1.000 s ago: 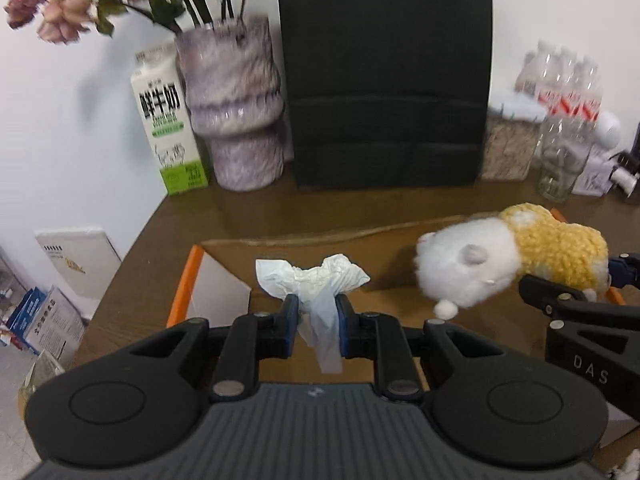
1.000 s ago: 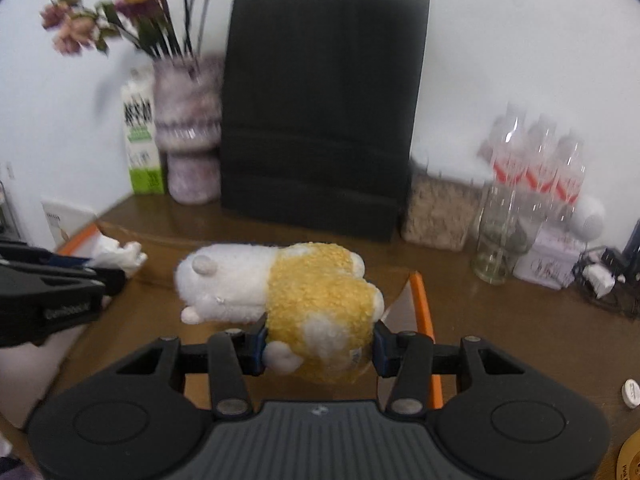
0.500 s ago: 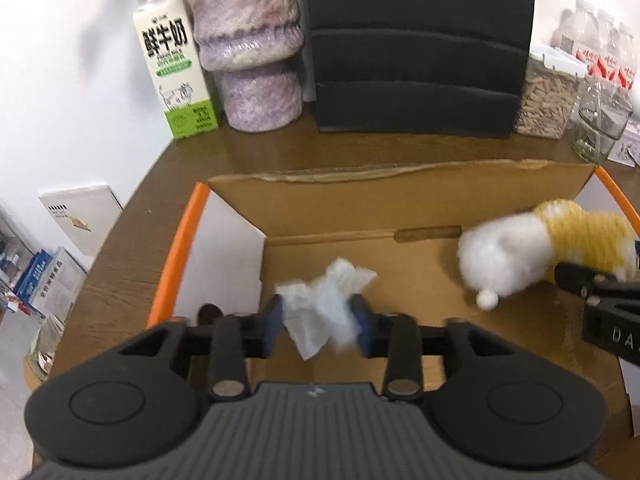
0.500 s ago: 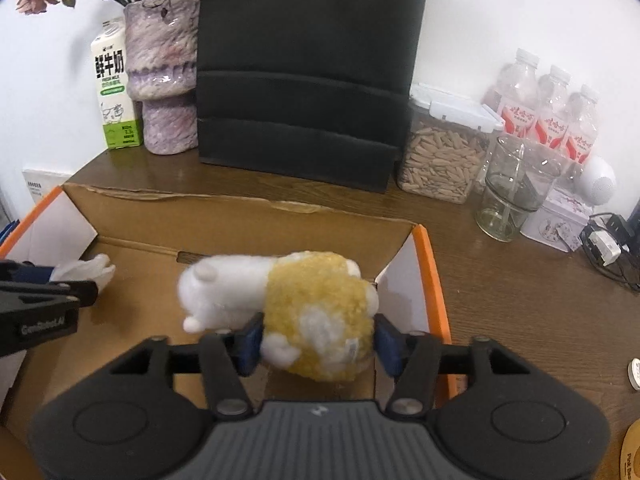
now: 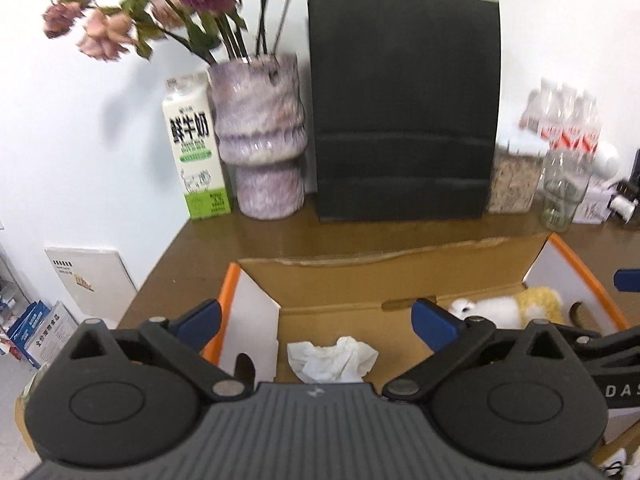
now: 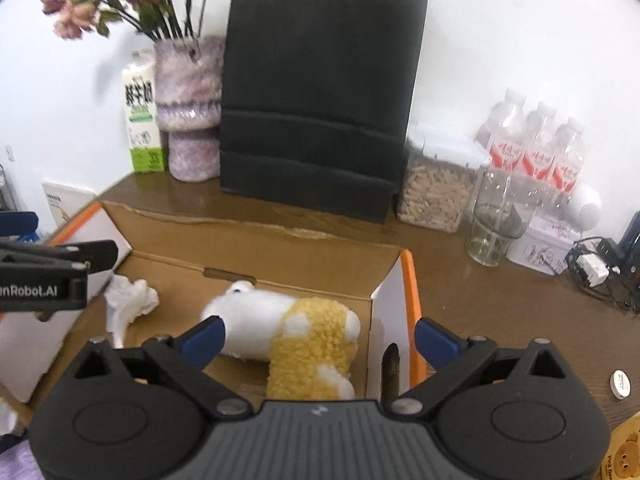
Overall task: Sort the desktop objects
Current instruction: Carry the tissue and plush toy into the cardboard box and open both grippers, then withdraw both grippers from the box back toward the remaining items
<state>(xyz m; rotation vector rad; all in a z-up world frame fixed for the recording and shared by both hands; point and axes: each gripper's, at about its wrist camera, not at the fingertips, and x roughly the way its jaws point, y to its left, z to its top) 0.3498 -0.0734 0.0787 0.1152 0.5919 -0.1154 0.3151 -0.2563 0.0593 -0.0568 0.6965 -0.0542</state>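
Two things already lie inside the open cardboard box (image 6: 256, 256) that stands on the brown surface (image 6: 480, 300). The crumpled white tissue (image 5: 332, 360) rests on the box floor at the left end, and the plush toy (image 6: 288, 328) lies on its side at the right end, close to the white inner wall with the orange edge. So this part of the sorting looks done, as far as I can judge.

The left tool (image 5: 316, 322) has its jaws opening, spread wide; the tissue sits below and between the blue pads, but they do not touch it. The right tool (image 6: 318, 336) is also opening, with the pads well apart. The plush toy lies between them, and I see no pad pressing on it, though the left pad is just beside its white part.

What is left is less clear. On the right part of the surface there are a small white round object (image 6: 619, 384) and a cable with a plug (image 6: 592, 268); these may be the next things to sort. The milk carton (image 5: 196, 152), the vase with flowers (image 5: 260, 136), the black paper bag (image 5: 404, 104), the jar of seeds (image 6: 436, 188), the glass (image 6: 496, 220) and the water bottles (image 6: 536, 140) stand in a row along the wall.

The tissue is soft and wrinkled. The toy is fluffy, white at the head end and yellow, curly, over the body.
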